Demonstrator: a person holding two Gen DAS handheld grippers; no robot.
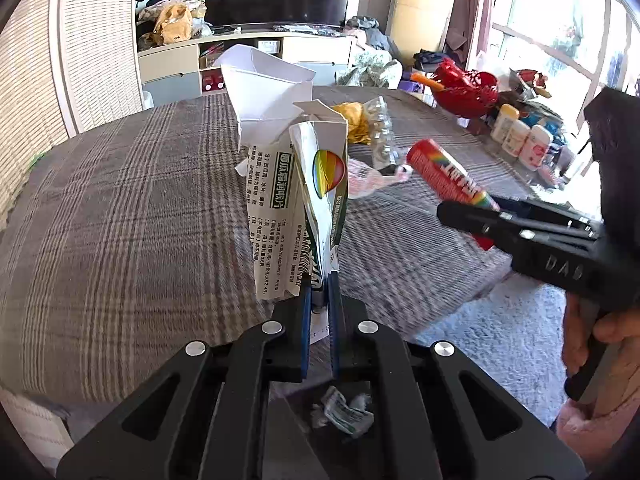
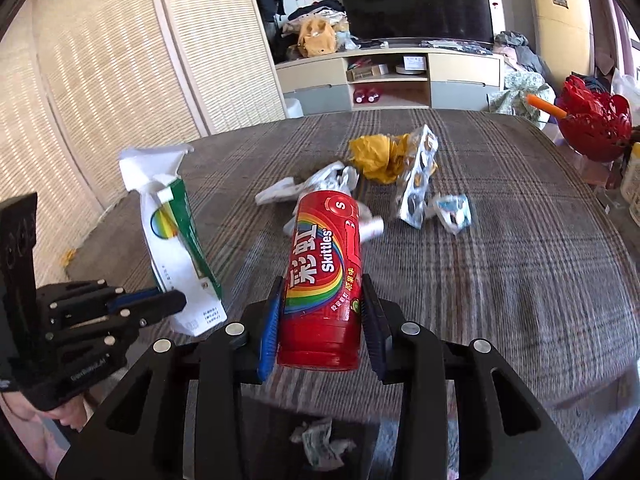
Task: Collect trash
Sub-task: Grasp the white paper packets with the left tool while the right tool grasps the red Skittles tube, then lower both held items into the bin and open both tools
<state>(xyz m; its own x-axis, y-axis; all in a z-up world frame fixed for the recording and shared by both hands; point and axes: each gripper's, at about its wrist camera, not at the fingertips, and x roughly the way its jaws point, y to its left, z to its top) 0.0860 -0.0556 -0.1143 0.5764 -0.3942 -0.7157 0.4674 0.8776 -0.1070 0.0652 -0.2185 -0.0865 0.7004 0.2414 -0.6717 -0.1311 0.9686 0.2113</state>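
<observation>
- Our left gripper has its blue pads pinched together on the bottom edge of the flattened medicine box, which stands up from the jaws above the checked tablecloth
- That box is thin card with a folded leaflet, light and floppy, so we judge it will bend or swing if held by a corner; a pinch low across the doubled fold looks the safest hold
- Our right gripper is clamped on the lower half of the red Skittles tube, pads on opposite sides, the tube tilted up off the cloth
- The tube is stiff, round and glossy, likely light if empty; we think it could roll or slip between the pads, so a grip across its middle suits it
- Left on the table are the yellow wrapper, the foil blister pack and white scraps, all soft and crushable
- A crumpled wad lies below the table edge, in what may be a bin, though we cannot tell
</observation>
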